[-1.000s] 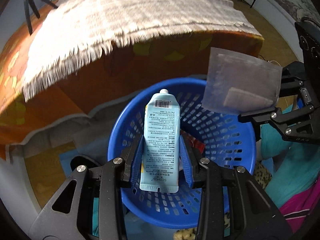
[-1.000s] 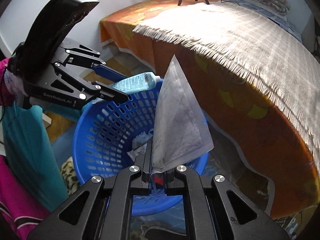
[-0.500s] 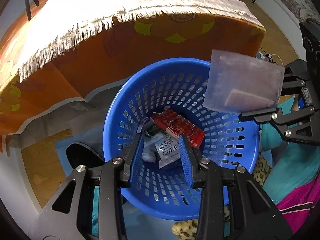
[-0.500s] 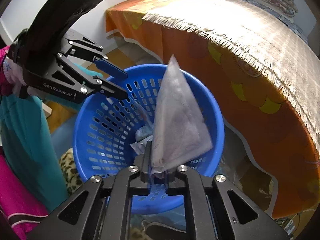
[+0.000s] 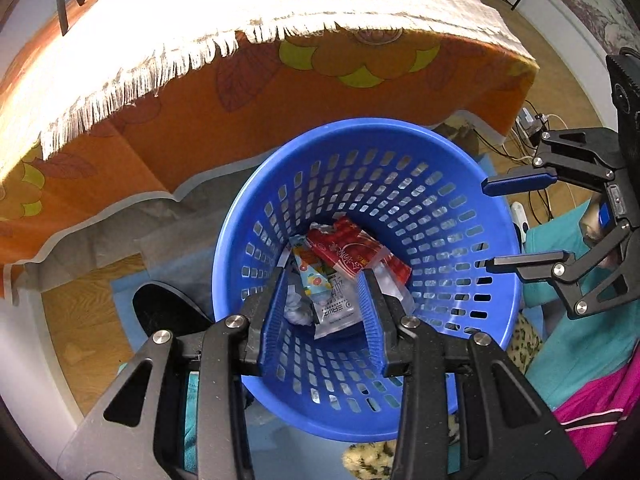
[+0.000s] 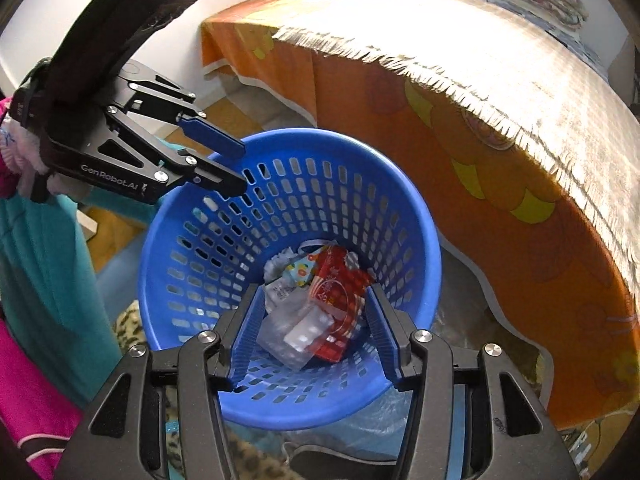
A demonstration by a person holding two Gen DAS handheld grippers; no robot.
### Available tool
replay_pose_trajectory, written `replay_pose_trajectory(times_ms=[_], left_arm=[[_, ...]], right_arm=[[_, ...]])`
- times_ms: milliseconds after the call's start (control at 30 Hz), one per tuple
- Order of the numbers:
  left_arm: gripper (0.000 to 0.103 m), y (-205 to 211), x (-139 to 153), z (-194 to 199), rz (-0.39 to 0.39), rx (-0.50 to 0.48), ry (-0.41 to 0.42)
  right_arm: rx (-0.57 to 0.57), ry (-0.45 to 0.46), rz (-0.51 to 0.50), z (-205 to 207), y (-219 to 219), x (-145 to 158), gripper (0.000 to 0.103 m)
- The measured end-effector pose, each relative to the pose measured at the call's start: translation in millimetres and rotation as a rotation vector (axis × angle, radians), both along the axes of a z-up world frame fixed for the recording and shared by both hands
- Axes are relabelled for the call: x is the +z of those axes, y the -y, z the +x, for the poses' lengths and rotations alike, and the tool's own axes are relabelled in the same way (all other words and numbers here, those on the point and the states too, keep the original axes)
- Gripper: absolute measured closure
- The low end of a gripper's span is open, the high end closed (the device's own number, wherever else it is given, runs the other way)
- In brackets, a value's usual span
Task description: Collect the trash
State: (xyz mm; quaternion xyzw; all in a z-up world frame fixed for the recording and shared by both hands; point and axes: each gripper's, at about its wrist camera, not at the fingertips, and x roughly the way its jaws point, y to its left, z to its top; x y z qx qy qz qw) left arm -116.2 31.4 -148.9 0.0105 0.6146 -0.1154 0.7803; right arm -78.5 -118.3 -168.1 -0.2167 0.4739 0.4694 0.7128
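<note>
Down in the blue basket sits the trash: a red wrapper, a clear blister pack and other crinkly film. Featherlight, floppy, slippery stuff, so pinch a flat edge. Left claw and right claw both spread wide, holding nothing.

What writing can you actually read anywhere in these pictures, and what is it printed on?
"GenRobot.AI": white letters on the black frame of the left gripper.
Red wrapper in the blue basket: white script, too blurred to read.
Clear sachet: dark print, too small to read.
Right gripper: no lettering visible.
</note>
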Motion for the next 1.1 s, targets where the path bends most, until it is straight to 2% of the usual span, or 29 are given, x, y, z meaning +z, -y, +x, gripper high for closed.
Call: replay_pose_trajectory(times_ms=[67,100,167,667,767,1100], left_arm=[[0.064,-0.7,0.4,0.2,-0.001,0.003,0.001],[0.058,-1.1,1.3,0.4,-0.002,0.005,0.005],[0.054,-1.8,3.2,0.5,-0.002,0.008,0.014],[0.053,-2.5,17.6,11.0,-0.013,0.049,0.052],[0.045,-0.9,27.4,15.8,-0.015,0.056,0.078],[0.044,0.6,76.0,46.0,-0.032,0.105,0.209]], right_arm=[[-0.011,0.002,-0.003,1.6,0.1,0.6,0.051],[-0.019,0.004,-0.007,2.4,-0.1,0.6,0.049],[-0.041,0.017,-0.014,4.7,0.4,1.8,0.046],[-0.171,0.123,-0.021,20.1,8.8,23.2,0.045],[-0.192,0.122,-0.009,27.8,12.5,29.2,0.045],[-0.293,0.181,0.048,60.7,30.8,62.9,0.045]])
